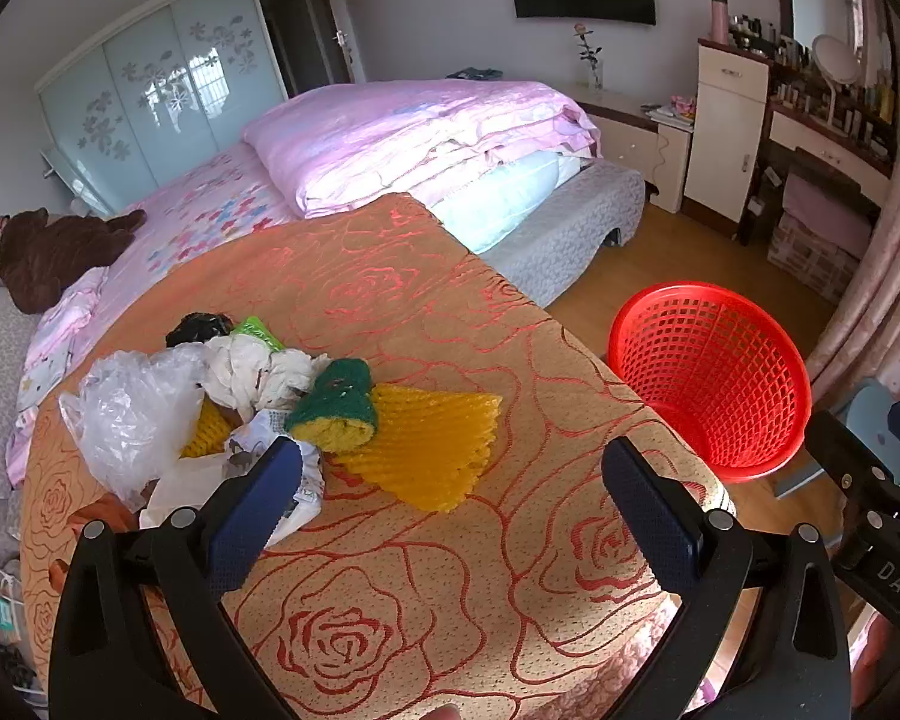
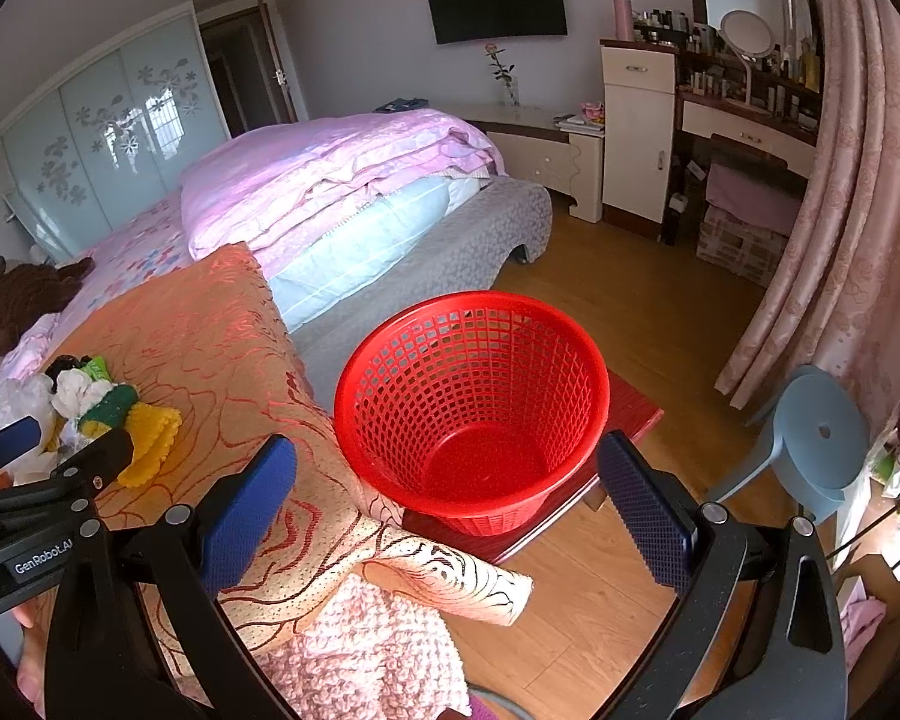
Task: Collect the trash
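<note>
While both jaws stand wide and hold nothing, the trash pile [image 1: 240,396] lies on the counter [image 1: 390,570] just ahead-left of the left hand-held gripper [image 1: 450,510], nearer than the right hand-held gripper [image 2: 450,516], which faces the empty red basket [image 2: 474,408].

One red basket [image 2: 471,414]. Two yellow foam nets [image 1: 432,450] on the table [image 1: 390,570], one mostly hidden. One green-and-yellow sponge [image 1: 333,405], one clear plastic bag [image 1: 132,408], one white crumpled bag [image 1: 252,372], one black scrap [image 1: 198,327], one green wrapper [image 1: 258,331]. Two tools: left tool [image 1: 450,495], right tool [image 2: 447,507]. One blue stool [image 2: 810,438].
</note>
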Tool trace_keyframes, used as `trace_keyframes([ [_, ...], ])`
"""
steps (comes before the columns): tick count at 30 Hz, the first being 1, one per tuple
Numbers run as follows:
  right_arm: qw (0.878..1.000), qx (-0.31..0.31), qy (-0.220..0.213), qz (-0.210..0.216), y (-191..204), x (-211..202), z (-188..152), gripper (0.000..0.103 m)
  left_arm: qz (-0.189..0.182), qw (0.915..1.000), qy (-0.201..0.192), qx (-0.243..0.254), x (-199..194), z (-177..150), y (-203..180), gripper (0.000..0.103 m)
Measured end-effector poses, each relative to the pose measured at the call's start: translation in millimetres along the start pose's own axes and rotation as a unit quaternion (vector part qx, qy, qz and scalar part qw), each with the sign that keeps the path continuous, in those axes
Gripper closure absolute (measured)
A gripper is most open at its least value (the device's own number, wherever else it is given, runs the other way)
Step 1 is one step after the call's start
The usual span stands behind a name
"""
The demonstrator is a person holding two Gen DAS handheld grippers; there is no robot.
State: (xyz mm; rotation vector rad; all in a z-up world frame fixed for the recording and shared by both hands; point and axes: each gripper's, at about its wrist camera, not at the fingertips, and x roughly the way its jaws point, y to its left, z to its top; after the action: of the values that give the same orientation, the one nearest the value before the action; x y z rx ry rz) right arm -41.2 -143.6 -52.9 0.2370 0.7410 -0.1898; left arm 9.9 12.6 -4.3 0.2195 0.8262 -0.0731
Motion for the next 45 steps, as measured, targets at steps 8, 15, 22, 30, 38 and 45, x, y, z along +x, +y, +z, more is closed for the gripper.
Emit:
trace_keyframes([
  [8, 1.0, 0.0, 0.0, 0.0, 1, 0, 0, 0.006, 0.001, 1.0, 0.002, -0.001, 0, -1, 1, 0.006],
  [15, 1.0, 0.0, 0.0, 0.0, 0, 0, -1, 0.006, 0.001, 1.0, 0.004, -0.004, 3, -4, 5, 0.006],
  [22, 1.0, 0.0, 0.001, 0.0, 0, 1, -1, 0.006, 0.002, 1.0, 0.003, -0.005, 3, -4, 5, 0.006],
  [30, 1.0, -0.001, 0.001, 0.0, 1, 1, -1, 0.006, -0.004, 0.9999, 0.01, -0.004, 4, -3, 3, 0.006],
  [38, 1.0, -0.002, 0.004, 0.0, 4, 0, -7, 0.006, -0.007, 0.9999, 0.013, -0.004, 5, -3, 2, 0.006],
  [45, 1.0, -0.006, 0.009, 0.005, 8, 8, -12, 0.006, -0.017, 0.9997, 0.015, -0.011, 8, -5, 10, 0.006],
])
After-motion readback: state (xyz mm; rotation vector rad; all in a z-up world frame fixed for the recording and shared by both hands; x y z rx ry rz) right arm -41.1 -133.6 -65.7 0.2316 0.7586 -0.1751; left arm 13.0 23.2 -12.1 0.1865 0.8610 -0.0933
